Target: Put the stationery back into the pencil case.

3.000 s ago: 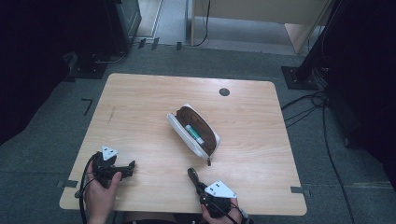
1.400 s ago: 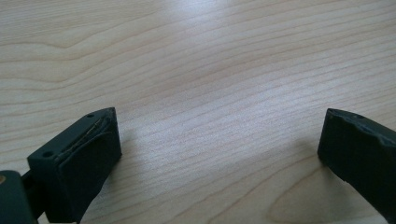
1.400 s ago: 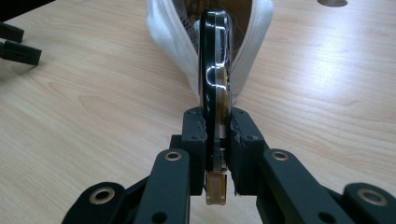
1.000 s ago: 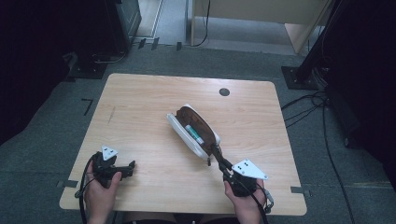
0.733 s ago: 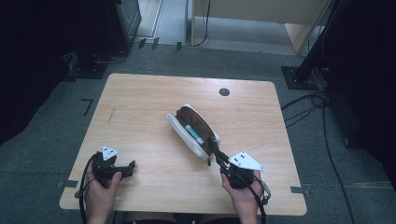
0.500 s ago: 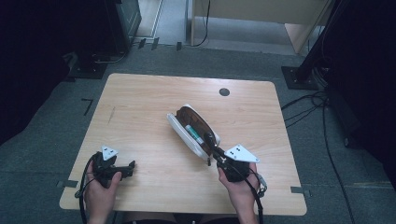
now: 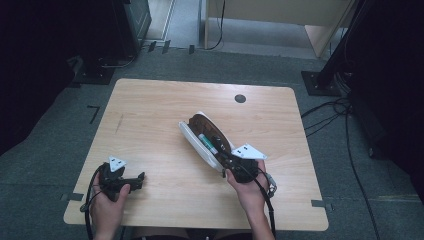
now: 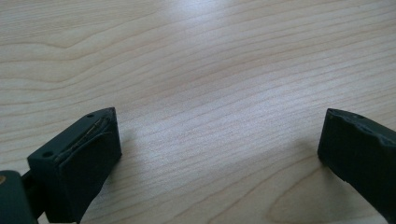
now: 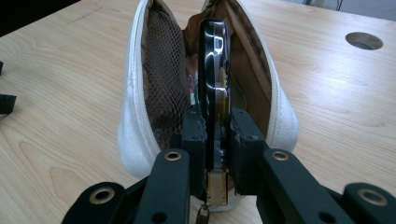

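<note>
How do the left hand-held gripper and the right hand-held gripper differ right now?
The left hand-held gripper has jaws wide apart over bare table, holding nothing; the right hand-held gripper is shut on a glossy black object. The left sits near the table's front left edge, apart from the white pouch; the right reaches into the pouch's open mouth. Both are black, each held in a hand.

The right hand-held gripper is reaching into the open white pouch. The left hand-held gripper is resting on the desk.
</note>
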`<state>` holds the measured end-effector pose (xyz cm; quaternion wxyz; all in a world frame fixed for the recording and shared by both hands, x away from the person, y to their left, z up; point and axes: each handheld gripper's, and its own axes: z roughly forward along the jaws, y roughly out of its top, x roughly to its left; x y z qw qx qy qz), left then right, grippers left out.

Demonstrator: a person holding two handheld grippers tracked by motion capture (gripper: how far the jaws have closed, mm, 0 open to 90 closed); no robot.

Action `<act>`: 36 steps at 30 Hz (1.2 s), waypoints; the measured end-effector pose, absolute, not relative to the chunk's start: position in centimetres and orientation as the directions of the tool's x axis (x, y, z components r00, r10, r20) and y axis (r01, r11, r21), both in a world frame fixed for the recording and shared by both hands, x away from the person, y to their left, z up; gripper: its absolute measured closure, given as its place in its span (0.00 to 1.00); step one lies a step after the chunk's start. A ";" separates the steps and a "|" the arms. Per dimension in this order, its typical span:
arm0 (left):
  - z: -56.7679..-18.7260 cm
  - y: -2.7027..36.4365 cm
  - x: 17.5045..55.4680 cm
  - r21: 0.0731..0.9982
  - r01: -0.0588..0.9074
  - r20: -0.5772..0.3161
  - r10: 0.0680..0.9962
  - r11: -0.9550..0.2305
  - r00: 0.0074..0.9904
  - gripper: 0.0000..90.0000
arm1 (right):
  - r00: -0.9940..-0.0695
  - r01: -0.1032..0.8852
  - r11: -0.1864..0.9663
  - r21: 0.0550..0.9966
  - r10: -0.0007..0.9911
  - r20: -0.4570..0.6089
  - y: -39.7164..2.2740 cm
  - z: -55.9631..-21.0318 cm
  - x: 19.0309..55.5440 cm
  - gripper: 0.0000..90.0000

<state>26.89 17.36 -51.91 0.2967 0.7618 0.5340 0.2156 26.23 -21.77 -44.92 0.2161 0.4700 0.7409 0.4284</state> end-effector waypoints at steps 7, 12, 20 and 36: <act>-51.9 17.4 26.9 0.682 0.686 0.012 0.941 -0.254 0.337 0.00 | -0.477 0.537 0.210 0.817 0.874 0.089 -21.1 -45.3 27.5 0.87; -51.9 17.4 26.9 0.682 0.686 0.012 0.941 -0.254 0.337 0.00 | -0.474 0.566 0.229 0.792 0.876 0.085 -20.8 -45.9 28.2 0.87; -51.9 17.4 26.9 0.682 0.686 0.012 0.941 -0.254 0.337 0.00 | -0.473 0.595 0.257 0.762 0.878 0.072 -20.4 -46.5 28.9 0.87; -51.9 17.3 26.9 0.681 0.686 0.012 0.941 -0.255 0.338 0.00 | -0.484 0.587 0.276 0.761 0.873 0.057 -20.4 -46.0 28.5 0.87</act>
